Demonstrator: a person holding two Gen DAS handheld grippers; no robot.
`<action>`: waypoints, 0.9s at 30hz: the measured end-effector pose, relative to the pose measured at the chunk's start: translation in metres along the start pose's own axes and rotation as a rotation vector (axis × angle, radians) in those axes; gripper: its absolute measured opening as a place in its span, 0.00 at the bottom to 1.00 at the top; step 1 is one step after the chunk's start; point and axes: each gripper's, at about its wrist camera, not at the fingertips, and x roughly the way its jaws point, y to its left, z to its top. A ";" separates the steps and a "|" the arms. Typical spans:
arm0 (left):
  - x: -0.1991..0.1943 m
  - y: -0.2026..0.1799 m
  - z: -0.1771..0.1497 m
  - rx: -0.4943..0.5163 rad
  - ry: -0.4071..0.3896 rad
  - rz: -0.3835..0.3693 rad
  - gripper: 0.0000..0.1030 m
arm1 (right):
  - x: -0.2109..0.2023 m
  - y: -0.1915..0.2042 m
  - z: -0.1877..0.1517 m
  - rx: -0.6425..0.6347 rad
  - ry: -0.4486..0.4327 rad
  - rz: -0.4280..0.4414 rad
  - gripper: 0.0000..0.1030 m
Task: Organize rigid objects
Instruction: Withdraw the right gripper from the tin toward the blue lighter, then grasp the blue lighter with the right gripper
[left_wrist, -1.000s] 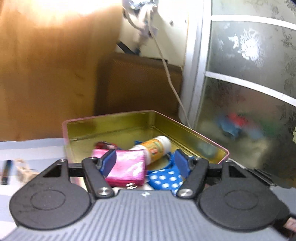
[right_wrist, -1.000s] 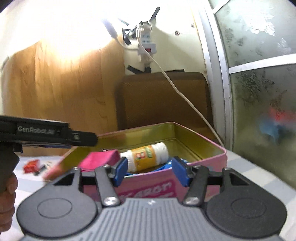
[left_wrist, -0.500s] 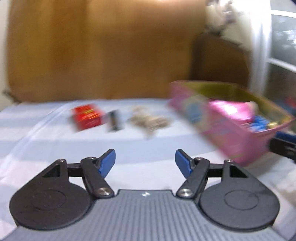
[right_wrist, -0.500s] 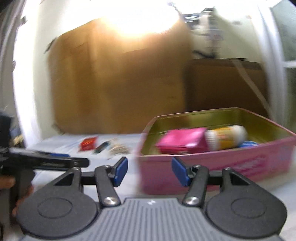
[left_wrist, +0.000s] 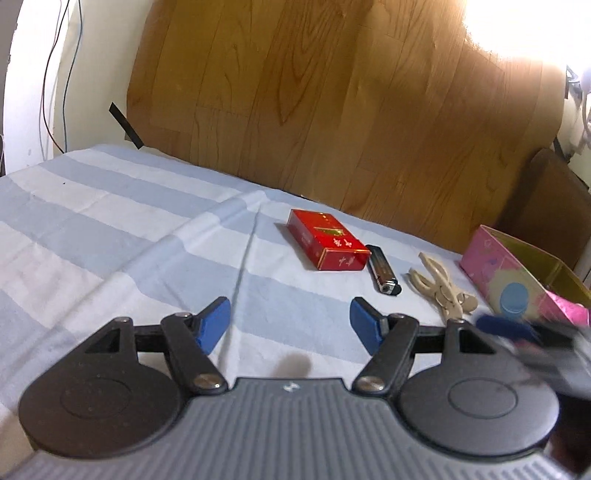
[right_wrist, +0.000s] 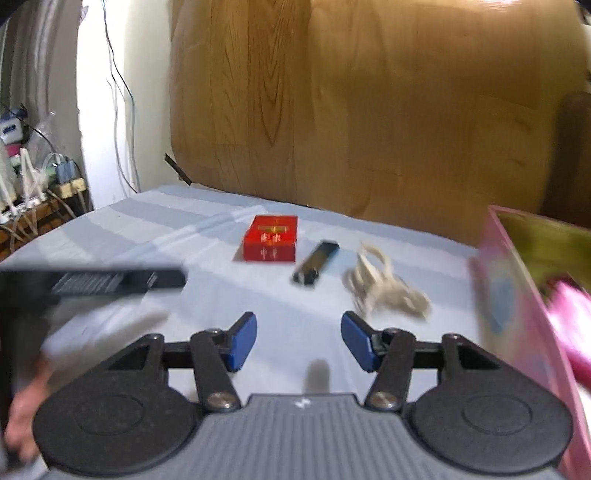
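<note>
A red box (left_wrist: 327, 238) (right_wrist: 271, 238) lies on the striped cloth, with a black lighter (left_wrist: 383, 269) (right_wrist: 317, 261) and a beige clip (left_wrist: 441, 290) (right_wrist: 384, 284) to its right. A pink tin (left_wrist: 517, 277) (right_wrist: 517, 295) stands at the far right with a pink packet inside. My left gripper (left_wrist: 290, 326) is open above the cloth, short of the red box, nothing between its fingers. My right gripper (right_wrist: 299, 341) hovers short of the lighter with its jaws closing on nothing. The left gripper's body (right_wrist: 110, 280) shows blurred at the left of the right wrist view.
A wood-grain board (left_wrist: 332, 110) leans against the wall behind the table. Cables and plugs (right_wrist: 44, 173) hang at the far left. A dark brown panel (left_wrist: 546, 206) stands behind the tin. A hand (right_wrist: 22, 417) shows at the lower left.
Both grippers have swung left, away from over the pink tin, and now face the red box, lighter and clip. The right jaws have narrowed slightly.
</note>
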 end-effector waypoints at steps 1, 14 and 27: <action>-0.001 0.001 0.000 -0.002 0.001 -0.004 0.71 | 0.014 0.003 0.010 -0.008 0.010 -0.006 0.44; -0.002 0.004 -0.002 -0.003 0.004 -0.048 0.71 | 0.059 -0.001 0.014 0.036 0.117 -0.045 0.25; -0.019 -0.044 -0.025 0.146 0.114 -0.111 0.72 | -0.151 -0.053 -0.112 0.170 0.069 0.031 0.24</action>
